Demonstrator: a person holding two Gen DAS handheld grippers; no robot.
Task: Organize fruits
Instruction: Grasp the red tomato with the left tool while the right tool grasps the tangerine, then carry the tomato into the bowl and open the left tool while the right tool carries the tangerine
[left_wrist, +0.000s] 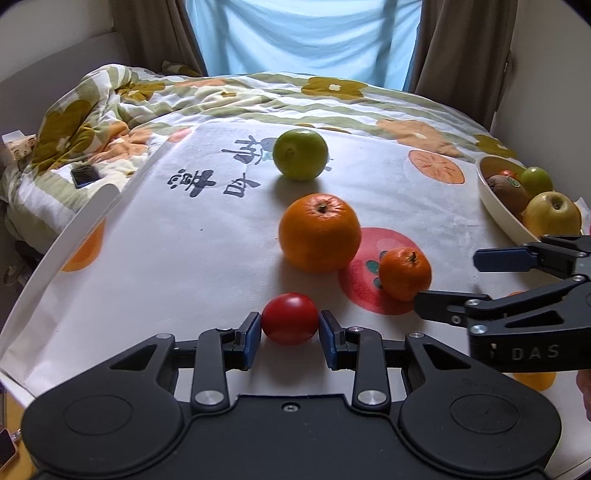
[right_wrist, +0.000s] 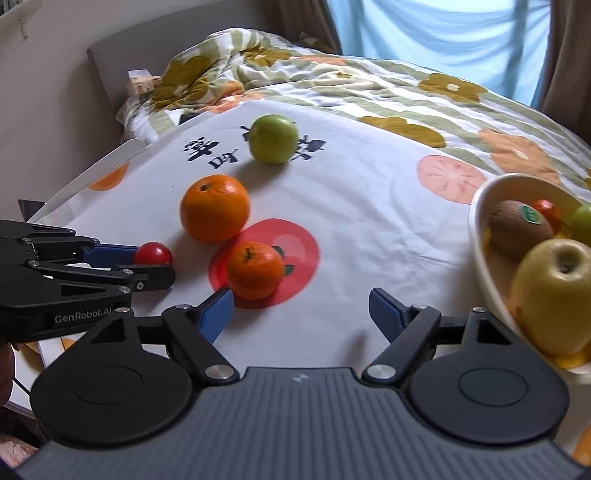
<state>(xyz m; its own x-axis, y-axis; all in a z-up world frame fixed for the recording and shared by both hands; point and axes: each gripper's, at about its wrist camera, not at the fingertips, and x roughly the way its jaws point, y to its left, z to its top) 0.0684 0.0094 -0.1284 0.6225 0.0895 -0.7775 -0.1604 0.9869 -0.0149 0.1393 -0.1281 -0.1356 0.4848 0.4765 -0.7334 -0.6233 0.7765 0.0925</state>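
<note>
The step in hand is the pick-up of two loose fruits from the white printed cloth (left_wrist: 184, 258) that covers the table, so that they can go to the cream oval bowl (right_wrist: 480, 221) at the right edge. The left gripper (left_wrist: 290, 332) is closed on the small red tomato (left_wrist: 290, 318), near the front edge of the cloth; its blue pads (left_wrist: 253, 336) press on both sides of the smooth, glossy skin. The right gripper (right_wrist: 301, 310) stands wide open and holds nothing; the small mandarin (right_wrist: 255, 269) lies just before its left finger, not between the fingers, on a red printed circle. Behind it rests the big orange (right_wrist: 214, 207), round and finely dimpled, and further toward the back edge a smooth green fruit (right_wrist: 274, 138), perhaps a green apple. The bowl holds already a fuzzy brown kiwi (right_wrist: 519, 229), a yellow apple (right_wrist: 554, 295) and some other fruits partly hidden. The next move, I think, calls for lifting the tomato gently, because it is soft, and for shifting the right gripper to the left until the mandarin sits between its fingers.
</note>
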